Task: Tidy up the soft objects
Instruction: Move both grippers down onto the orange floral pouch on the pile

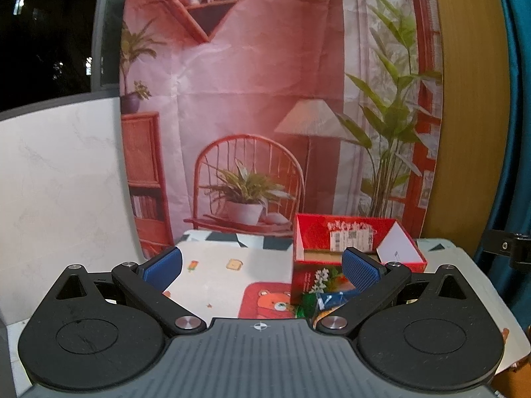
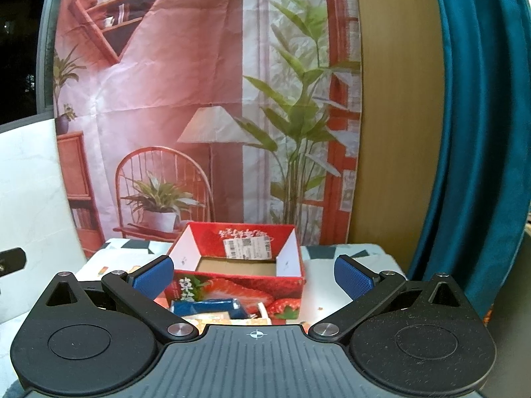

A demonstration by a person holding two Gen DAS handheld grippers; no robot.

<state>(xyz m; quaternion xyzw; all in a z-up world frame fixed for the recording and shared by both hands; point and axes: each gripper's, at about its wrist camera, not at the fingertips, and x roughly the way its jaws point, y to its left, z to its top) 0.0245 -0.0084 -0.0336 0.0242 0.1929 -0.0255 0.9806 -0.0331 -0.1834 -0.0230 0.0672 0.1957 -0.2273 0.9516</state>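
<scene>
A red strawberry-print cardboard box (image 1: pixel 358 248) (image 2: pixel 239 272) stands open-topped on the table, with a white label on its inner back wall and nothing visible inside but its brown floor. Soft packets lie in front of it: a blue one (image 2: pixel 212 308) (image 1: pixel 332 298), plus orange and green ones half hidden behind the gripper bodies. My left gripper (image 1: pixel 262 265) is open, its right blue pad in front of the box's near wall. My right gripper (image 2: pixel 254 273) is open too, its fingers spread either side of the box, nothing between them.
The table carries a white mat with cartoon prints and a red bear patch (image 1: pixel 265 298). A printed room backdrop (image 1: pixel 265 99) hangs behind. A white marble panel (image 1: pixel 59 182) stands to the left, a teal curtain (image 2: pixel 481 132) to the right.
</scene>
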